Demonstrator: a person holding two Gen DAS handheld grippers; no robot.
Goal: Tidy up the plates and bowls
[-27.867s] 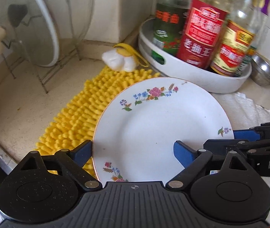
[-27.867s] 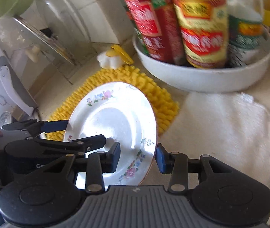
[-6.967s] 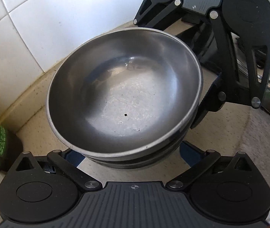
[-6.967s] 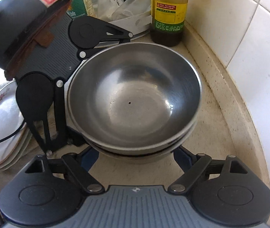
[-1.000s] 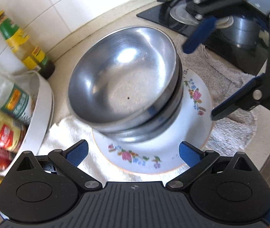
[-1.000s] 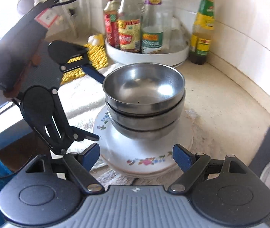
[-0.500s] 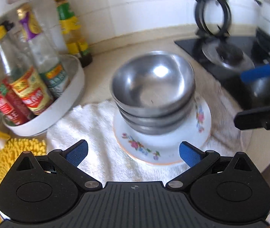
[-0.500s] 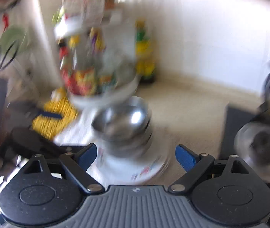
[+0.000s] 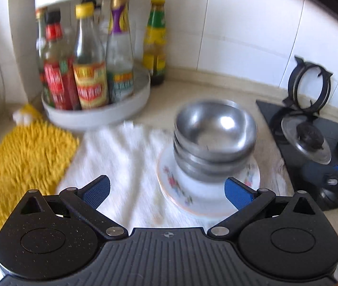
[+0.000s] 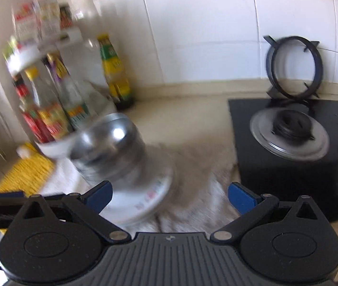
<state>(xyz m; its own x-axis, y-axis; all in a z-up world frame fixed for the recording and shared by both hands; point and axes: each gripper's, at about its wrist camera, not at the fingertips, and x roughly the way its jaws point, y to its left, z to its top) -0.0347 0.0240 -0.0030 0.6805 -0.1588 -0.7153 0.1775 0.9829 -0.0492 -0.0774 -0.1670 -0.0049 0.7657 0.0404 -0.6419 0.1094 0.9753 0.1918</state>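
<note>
Nested steel bowls (image 9: 214,138) sit on floral plates (image 9: 188,195), on white towel (image 9: 126,157) mid-counter, right of bottle tray (image 9: 97,116). Left tongs (image 9: 166,190) apart, empty. Right tongs (image 10: 170,196) just opened wide, empty. Steel is slippery and light, china fragile; likely best gripped at rims.

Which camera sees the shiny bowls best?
The left wrist view: the stacked steel bowls sit fairly sharp and whole on the flowered plate. The right wrist view shows them smeared by blur, lower part hidden by a gripper finger.
</note>
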